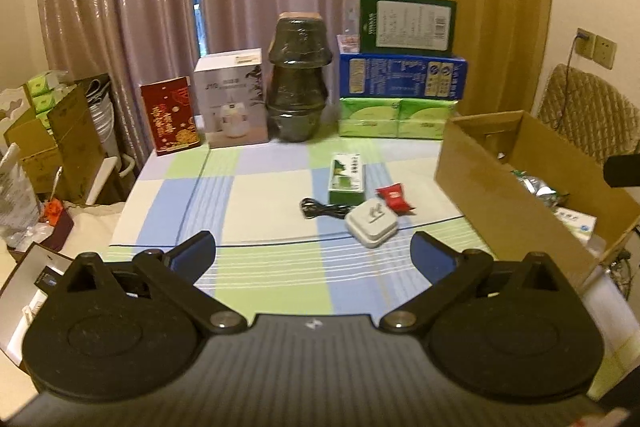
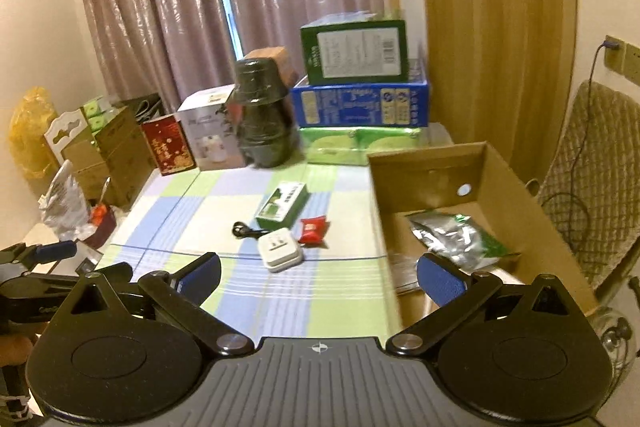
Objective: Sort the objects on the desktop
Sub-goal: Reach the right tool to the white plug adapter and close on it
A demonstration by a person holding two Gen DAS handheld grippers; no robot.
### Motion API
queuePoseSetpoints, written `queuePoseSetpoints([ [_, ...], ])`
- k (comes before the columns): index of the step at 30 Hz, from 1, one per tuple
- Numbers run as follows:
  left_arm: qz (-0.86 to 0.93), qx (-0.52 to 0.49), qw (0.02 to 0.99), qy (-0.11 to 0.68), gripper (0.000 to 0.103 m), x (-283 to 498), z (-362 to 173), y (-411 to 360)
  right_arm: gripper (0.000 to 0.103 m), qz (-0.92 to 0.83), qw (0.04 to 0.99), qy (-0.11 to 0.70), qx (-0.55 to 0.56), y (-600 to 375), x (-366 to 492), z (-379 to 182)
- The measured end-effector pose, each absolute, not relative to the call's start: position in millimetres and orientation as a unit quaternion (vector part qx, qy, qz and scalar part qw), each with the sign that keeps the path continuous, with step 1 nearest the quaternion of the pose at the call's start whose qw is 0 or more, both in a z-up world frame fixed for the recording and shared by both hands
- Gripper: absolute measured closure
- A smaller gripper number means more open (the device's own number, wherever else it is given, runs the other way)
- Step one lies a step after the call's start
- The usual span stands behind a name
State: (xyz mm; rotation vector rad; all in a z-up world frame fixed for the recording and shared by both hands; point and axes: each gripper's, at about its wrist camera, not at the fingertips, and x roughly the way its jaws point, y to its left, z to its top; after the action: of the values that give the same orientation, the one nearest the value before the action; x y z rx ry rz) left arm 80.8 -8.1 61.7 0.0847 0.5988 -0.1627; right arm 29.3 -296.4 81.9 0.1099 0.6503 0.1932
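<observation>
On the checked tablecloth lie a white plug adapter, a red snack packet, a small green-and-white box and a black cable. They also show in the right wrist view: adapter, packet, box, cable. My left gripper is open and empty, above the table's near side, short of the adapter. My right gripper is open and empty, over the table edge beside the cardboard box, which holds a silver-green bag.
Along the table's back stand a red box, a white appliance box, a dark wrapped pot stack and stacked green and blue cartons. The cardboard box sits at the right. Cartons and bags crowd the left floor.
</observation>
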Motion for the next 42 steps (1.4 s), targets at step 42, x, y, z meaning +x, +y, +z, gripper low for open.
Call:
queuePoseSetpoints([
  [42, -0.103, 0.059, 0.924, 0.365, 0.001, 254.3, -89.3, 17.5, 0.017, 0.149, 0.933, 0.327, -0.028, -220.7, 206.5, -107.5],
])
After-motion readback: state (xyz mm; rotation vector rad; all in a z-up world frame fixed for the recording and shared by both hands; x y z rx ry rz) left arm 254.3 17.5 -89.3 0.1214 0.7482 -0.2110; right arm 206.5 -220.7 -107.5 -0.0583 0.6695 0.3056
